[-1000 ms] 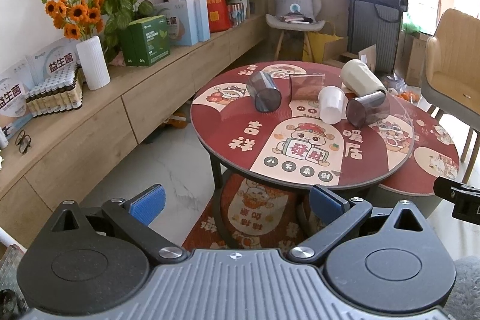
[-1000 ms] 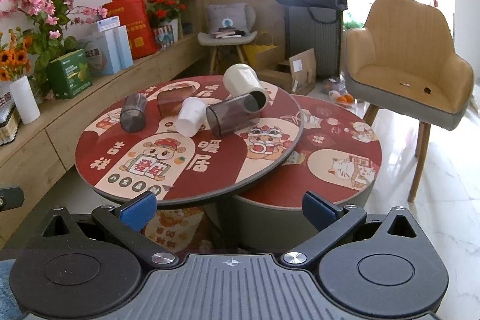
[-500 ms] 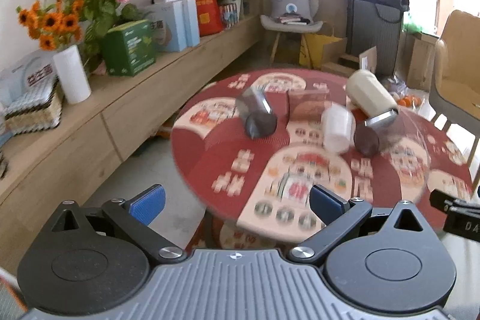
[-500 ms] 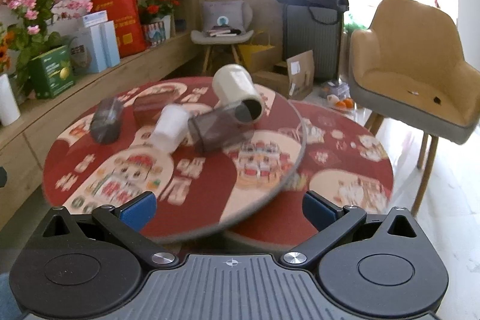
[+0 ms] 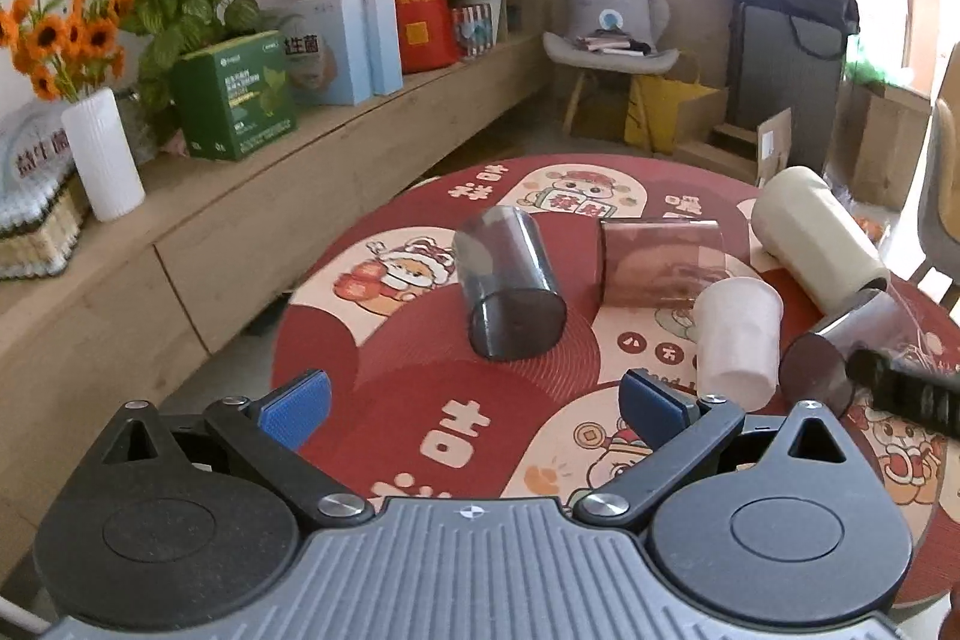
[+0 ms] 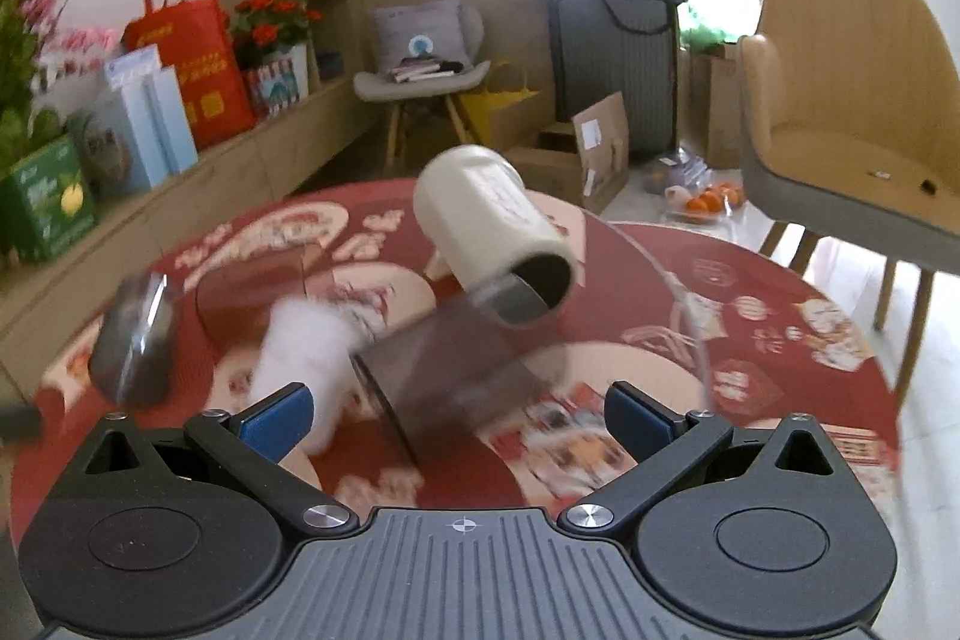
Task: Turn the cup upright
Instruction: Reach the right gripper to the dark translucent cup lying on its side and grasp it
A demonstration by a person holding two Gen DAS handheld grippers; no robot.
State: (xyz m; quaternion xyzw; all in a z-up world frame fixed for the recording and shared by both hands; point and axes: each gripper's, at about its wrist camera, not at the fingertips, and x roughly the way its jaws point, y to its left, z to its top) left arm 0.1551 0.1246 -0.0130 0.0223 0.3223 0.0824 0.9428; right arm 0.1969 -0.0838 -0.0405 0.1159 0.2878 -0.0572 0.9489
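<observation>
Left wrist view: five cups are seen on the round red table [image 5: 384, 400], none upright. A grey tinted cup [image 5: 510, 286] lies on its side nearest the left gripper [image 5: 474, 400], whose jaws are spread wide with nothing between them. A brown cup [image 5: 660, 262], an upside-down white cup [image 5: 735, 334] and a cream cup [image 5: 816, 238] lie beyond.

Right wrist view (blurred): the right gripper [image 6: 456, 415] is likewise spread and empty, with a dark smoky cup [image 6: 444, 376] lying just ahead.

The approach step is judged in hand; no cup is grasped. A closing on one cup's wall, then a turn, is called for next.

Writing: large characters are printed on the table, read as 吉祥; "益生菌" is made out on a blue box [image 5: 336, 46].
</observation>
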